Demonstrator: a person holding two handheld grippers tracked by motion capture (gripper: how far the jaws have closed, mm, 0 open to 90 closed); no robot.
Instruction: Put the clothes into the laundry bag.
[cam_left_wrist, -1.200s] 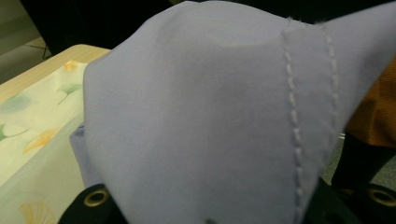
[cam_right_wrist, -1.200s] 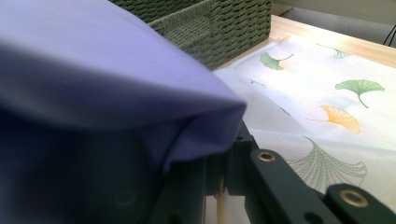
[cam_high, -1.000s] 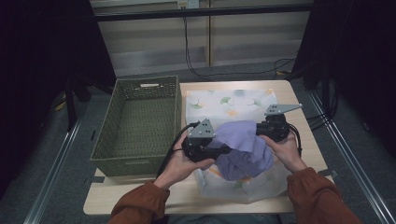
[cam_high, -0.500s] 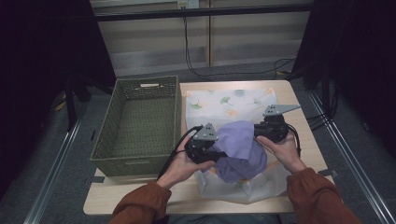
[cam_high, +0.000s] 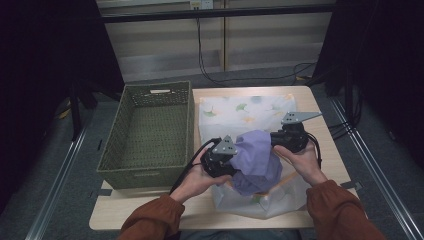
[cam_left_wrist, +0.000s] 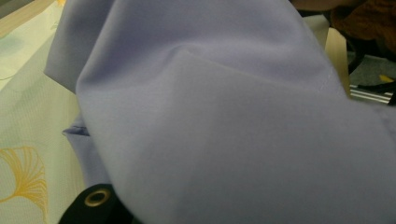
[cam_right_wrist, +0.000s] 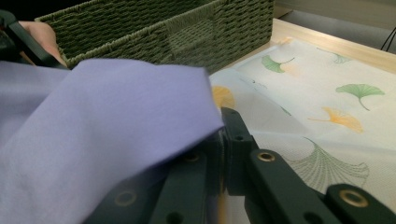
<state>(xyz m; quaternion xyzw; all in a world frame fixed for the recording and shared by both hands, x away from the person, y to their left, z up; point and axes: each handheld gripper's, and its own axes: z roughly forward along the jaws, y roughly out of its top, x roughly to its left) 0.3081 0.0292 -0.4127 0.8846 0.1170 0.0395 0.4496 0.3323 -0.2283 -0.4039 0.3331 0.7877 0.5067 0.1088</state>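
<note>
A lilac cloth (cam_high: 257, 160) hangs bunched between my two grippers, just above a white cloth printed with ginkgo leaves (cam_high: 240, 112) on the table. My left gripper (cam_high: 234, 159) is shut on the lilac cloth's left side, my right gripper (cam_high: 274, 141) on its upper right side. In the left gripper view the lilac cloth (cam_left_wrist: 224, 121) drapes over the jaws, and the ginkgo cloth (cam_left_wrist: 28, 135) lies to the left. In the right gripper view my right gripper (cam_right_wrist: 226, 122) pinches the edge of the lilac cloth (cam_right_wrist: 93, 135), its jaws pressed together.
An empty green woven basket (cam_high: 150, 130) stands to the left of the ginkgo cloth, its wall (cam_right_wrist: 163, 32) close behind the lilac cloth. The wooden table (cam_high: 150, 210) ends just past the person's orange sleeves (cam_high: 330, 210). Cables trail on the floor behind.
My left gripper has sunk a little with its side of the lilac cloth, which now bunches lower over the ginkgo cloth. The right gripper has kept still.
</note>
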